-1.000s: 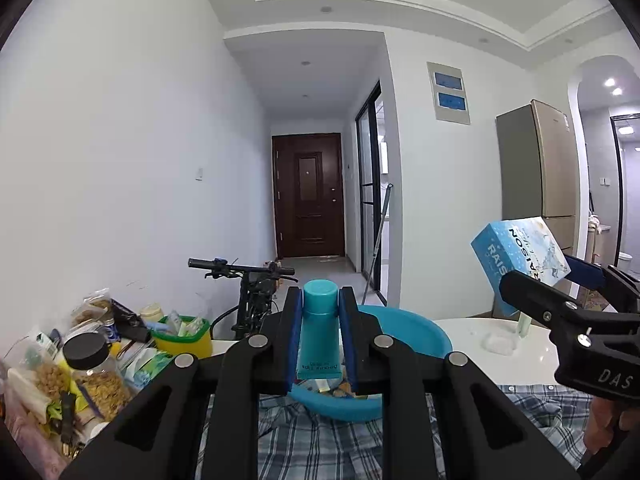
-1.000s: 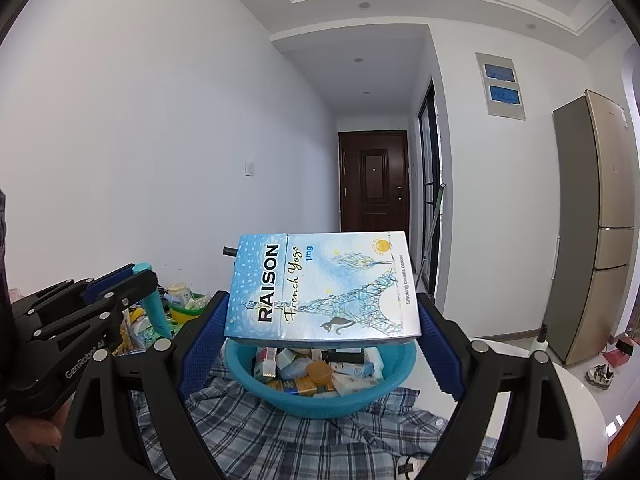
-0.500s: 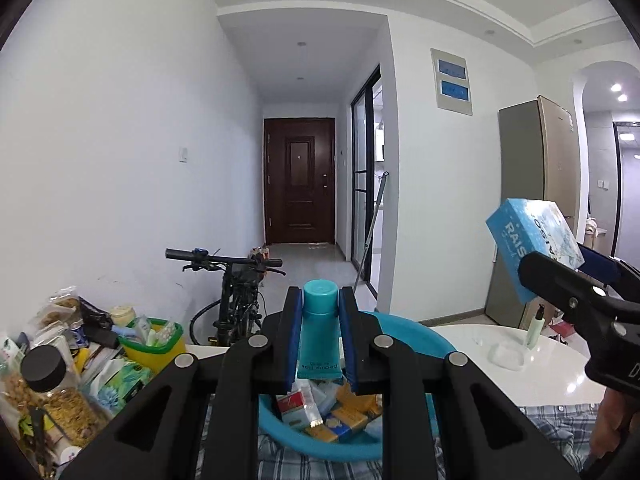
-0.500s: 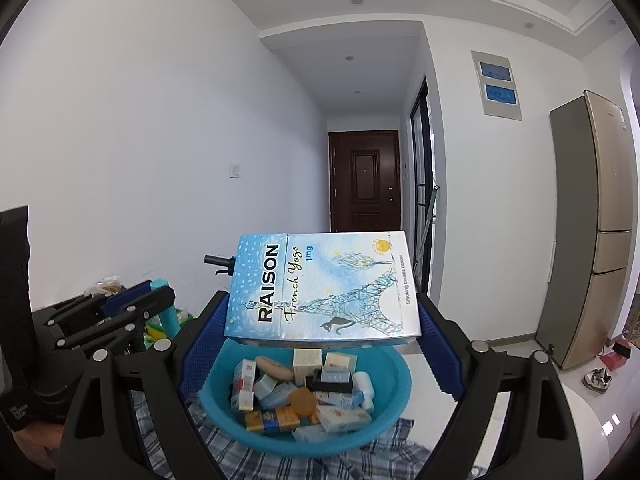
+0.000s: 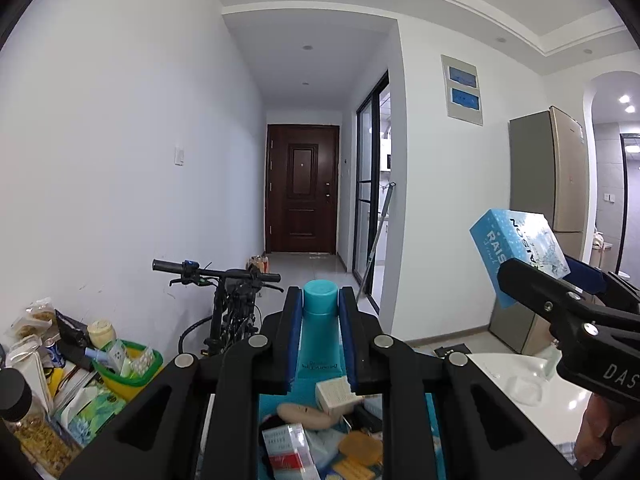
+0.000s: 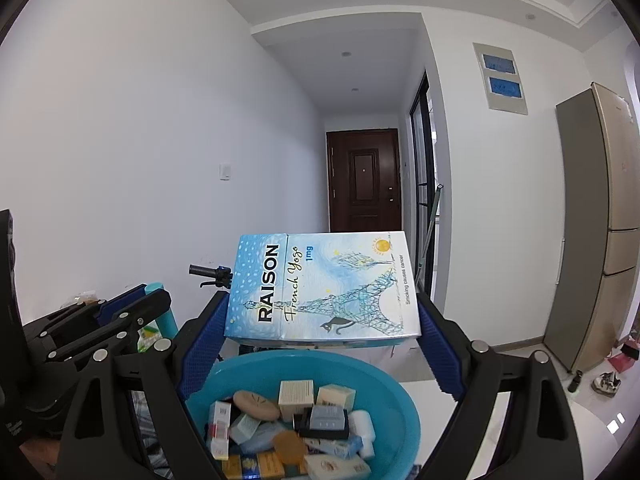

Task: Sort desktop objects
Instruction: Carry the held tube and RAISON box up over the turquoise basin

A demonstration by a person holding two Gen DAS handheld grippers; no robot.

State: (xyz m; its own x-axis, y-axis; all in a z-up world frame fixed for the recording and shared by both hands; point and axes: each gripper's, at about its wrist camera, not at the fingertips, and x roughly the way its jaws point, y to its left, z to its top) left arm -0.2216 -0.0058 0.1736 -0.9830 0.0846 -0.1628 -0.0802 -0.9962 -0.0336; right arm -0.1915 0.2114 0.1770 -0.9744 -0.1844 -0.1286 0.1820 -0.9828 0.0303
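Two tools loaded | left tool (image 5: 319,312) clamps teal tube (image 5: 319,334) | right tool (image 6: 322,322) grips carton (image 6: 322,286) — above basin rim (image 6: 404,392)

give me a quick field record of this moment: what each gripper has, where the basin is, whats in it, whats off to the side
left gripper: shut on teal tube, cap pointing away
right gripper: clamped on blue RAISON box, printed face up
blue basin: below both grippers
basin contents: small boxes, round tan soap, other toiletries
side clutter: green-rimmed bin, snack bags, lidded jar
background: bicycle, dark door, fridge
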